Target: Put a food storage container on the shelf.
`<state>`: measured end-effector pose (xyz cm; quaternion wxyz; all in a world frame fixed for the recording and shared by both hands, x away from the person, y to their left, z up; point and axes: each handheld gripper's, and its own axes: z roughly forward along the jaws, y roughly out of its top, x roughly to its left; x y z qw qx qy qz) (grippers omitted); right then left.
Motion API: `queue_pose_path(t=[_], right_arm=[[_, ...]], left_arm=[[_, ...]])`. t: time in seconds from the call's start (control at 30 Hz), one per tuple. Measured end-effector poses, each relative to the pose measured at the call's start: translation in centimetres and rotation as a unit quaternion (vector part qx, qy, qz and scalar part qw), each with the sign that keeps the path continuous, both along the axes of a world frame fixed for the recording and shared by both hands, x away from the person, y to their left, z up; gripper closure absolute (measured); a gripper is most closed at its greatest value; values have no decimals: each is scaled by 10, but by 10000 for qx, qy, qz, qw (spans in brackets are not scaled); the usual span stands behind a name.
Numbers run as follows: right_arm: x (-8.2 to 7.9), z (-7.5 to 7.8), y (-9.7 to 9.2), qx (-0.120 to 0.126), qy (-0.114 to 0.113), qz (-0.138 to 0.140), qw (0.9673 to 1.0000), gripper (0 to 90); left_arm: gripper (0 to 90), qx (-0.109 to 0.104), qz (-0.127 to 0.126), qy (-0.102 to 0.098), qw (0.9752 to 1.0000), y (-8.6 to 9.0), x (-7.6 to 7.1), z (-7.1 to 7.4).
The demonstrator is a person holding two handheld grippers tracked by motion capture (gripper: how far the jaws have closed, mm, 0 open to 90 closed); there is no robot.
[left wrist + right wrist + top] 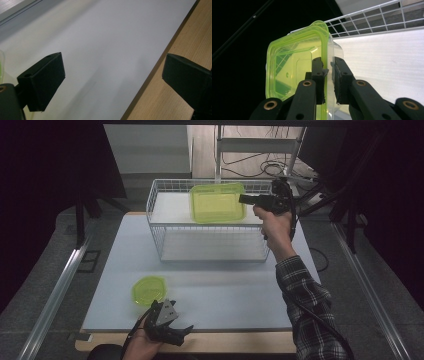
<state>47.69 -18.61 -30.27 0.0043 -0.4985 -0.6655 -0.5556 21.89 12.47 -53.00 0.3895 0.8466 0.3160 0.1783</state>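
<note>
Two tongs, right (328, 72) clamping green container (217, 202) rim above wire basket (155, 220), left (112, 80) agape.

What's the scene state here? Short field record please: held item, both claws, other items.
held item: square yellow-green clear plastic container, gripped by its rim, over the shelf of the white wire rack
right claw: shut on the container wall
left claw: open, nothing between its jaws, near the front table edge
other item: small yellow-green plastic bowl on the white tabletop, beside the left claw
</note>
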Motion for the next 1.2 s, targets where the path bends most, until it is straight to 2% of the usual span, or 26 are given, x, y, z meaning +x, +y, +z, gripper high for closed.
queue_pose_path(t=[0.43,0.57,0.7,0.83,0.93,1.03,1.2], right_arm=[[14,-10,4,-55,82,-294,9995,797],[15,-11,4,-109,34,-393,9992,783],[17,-10,6,-409,-27,-456,9981,754],[19,-10,8,-553,-82,-480,9973,743],[22,-10,10,-756,-145,-517,9957,731],[24,-10,12,-872,-167,-542,9946,721],[28,-11,13,-901,-145,-519,9945,707]], left_arm=[[46,1,-7,-6,10000,0,0,0],[46,21,-14,-4,10000,0,0,0],[46,26,-22,-1,10000,0,0,0],[46,34,-31,12,10000,0,0,-1],[45,35,-34,14,10000,0,0,-1],[45,38,-36,25,10000,-1,0,-1],[45,29,-42,36,10000,-1,0,-1]])
